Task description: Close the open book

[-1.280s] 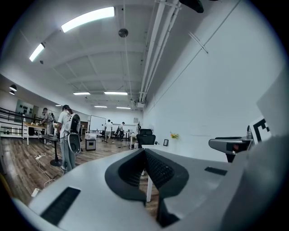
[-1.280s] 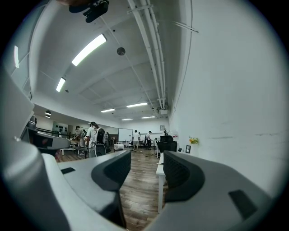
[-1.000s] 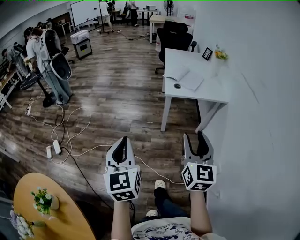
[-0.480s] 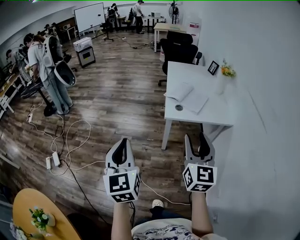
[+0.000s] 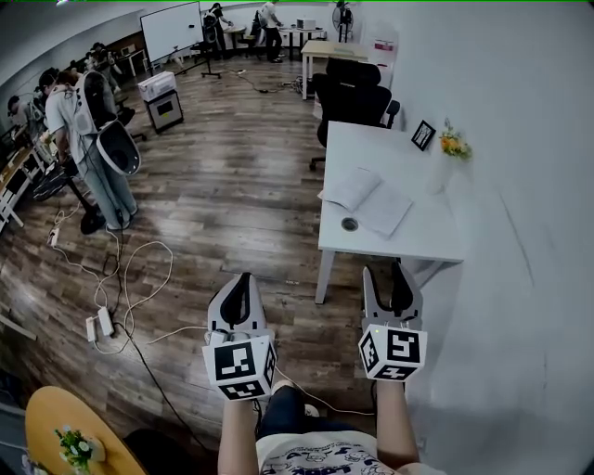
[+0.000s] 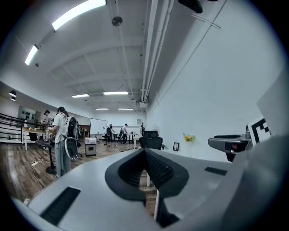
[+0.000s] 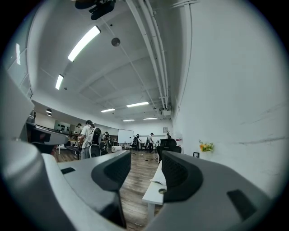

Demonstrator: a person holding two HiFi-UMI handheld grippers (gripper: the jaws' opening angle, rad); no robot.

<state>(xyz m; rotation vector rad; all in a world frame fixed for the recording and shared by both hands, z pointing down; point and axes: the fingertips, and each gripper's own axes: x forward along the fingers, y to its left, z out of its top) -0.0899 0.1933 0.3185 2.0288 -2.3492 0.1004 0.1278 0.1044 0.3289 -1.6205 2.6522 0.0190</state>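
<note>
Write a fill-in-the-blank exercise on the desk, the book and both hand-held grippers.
The book on the white desk lies ____. The left hand-held gripper has its jaws pressed ____. The right hand-held gripper has its jaws spread ____, holding nothing. At the desk's far end stands a black office ____.
Missing words: open; together; apart; chair.

I see an evenly bright room, lit by ceiling tubes (image 6: 76, 13) that sheen off the wood floor (image 5: 213, 176) (mild glare only). Fisheye bends every edge; up close the right gripper (image 7: 145, 158) looks soft, and the corners vignette black.
</note>
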